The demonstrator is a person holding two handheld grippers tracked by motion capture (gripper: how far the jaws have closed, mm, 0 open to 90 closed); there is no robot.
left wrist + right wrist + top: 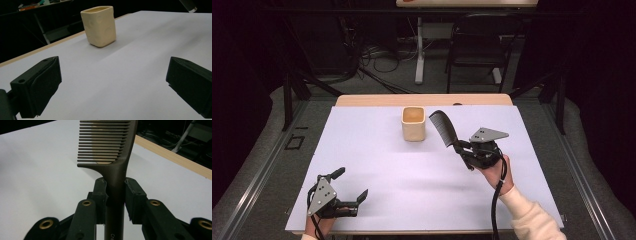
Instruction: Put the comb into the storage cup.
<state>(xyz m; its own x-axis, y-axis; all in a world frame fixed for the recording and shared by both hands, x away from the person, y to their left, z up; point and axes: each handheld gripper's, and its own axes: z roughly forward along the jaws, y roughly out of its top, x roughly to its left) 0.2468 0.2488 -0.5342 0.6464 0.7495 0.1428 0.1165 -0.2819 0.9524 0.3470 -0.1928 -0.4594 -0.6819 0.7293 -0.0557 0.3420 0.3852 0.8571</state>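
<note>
Pickup is complete: the right gripper is clamped on the handle of the dark brown plastic comb, which is lifted off the white table sheet with its teeth end raised. The comb sits just at 3 o'clock of the cream square ceramic cup, not yet inside; placing it there appears to remain. The left gripper rests at 7 o'clock, jaws wide and empty.
</note>
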